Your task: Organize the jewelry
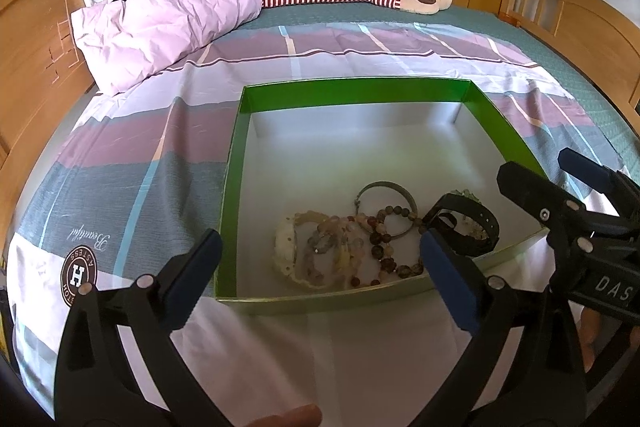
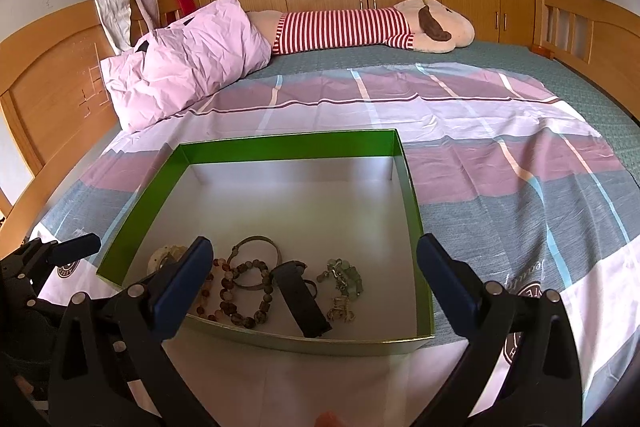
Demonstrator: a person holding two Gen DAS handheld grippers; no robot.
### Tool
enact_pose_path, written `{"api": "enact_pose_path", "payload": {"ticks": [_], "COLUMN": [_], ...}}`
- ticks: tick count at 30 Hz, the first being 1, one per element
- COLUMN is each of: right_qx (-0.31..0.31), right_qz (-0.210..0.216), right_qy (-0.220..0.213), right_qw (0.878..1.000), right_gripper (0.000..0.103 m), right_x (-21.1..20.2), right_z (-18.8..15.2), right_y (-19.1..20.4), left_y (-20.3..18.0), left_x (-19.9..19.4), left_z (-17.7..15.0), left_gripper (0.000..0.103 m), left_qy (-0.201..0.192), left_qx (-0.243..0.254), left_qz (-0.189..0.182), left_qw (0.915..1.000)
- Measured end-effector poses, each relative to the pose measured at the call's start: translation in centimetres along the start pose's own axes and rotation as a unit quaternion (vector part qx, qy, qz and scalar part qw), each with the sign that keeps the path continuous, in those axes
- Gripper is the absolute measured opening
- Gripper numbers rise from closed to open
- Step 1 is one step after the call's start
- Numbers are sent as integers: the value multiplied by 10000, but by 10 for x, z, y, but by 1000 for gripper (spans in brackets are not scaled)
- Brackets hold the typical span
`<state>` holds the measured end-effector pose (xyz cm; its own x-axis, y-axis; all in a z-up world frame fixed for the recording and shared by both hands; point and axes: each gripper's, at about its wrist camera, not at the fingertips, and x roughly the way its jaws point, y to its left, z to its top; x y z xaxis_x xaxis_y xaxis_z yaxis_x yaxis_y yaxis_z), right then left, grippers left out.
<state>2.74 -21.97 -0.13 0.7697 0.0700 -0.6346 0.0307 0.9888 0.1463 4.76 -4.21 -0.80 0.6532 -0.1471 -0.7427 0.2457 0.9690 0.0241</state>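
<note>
**Both grippers wide open over the jewelry box**

The left gripper [image 1: 320,263] stands with its jaws spread wide and nothing between the pads; the near wall of the green box [image 1: 352,89] lies just ahead of and below its fingertips. The right gripper [image 2: 316,267] is likewise spread wide and empty, poised over the same box [image 2: 288,141], which sits on the bed [image 2: 500,187].

All the jewelry lies in the box's near part, close ahead of both grippers. Seen from the right gripper: a brown bead bracelet [image 2: 244,291] just inside its left finger, a metal bangle [image 2: 256,247] slightly farther, a black watch [image 2: 302,303] about midway between the fingers, and a pale green bead piece [image 2: 344,277] toward its right finger. From the left gripper, pale bead bracelets [image 1: 316,251] lie between its fingers.
</note>
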Motion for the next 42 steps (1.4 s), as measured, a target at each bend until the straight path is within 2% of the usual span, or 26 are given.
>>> {"api": "enact_pose_path", "payload": {"ticks": [42], "right_qx": [-104], "right_qz": [-45], "right_qy": [12], "right_qw": [9999], "right_gripper": [102], "right_x": [1], "right_z": [-4], "right_y": [6], "left_y": [-8], "left_x": [3], "left_z": [-3], "left_gripper": [101], "left_qy": [65], "left_qx": [205], "left_qz": [-5], "left_qw": [9998]}}
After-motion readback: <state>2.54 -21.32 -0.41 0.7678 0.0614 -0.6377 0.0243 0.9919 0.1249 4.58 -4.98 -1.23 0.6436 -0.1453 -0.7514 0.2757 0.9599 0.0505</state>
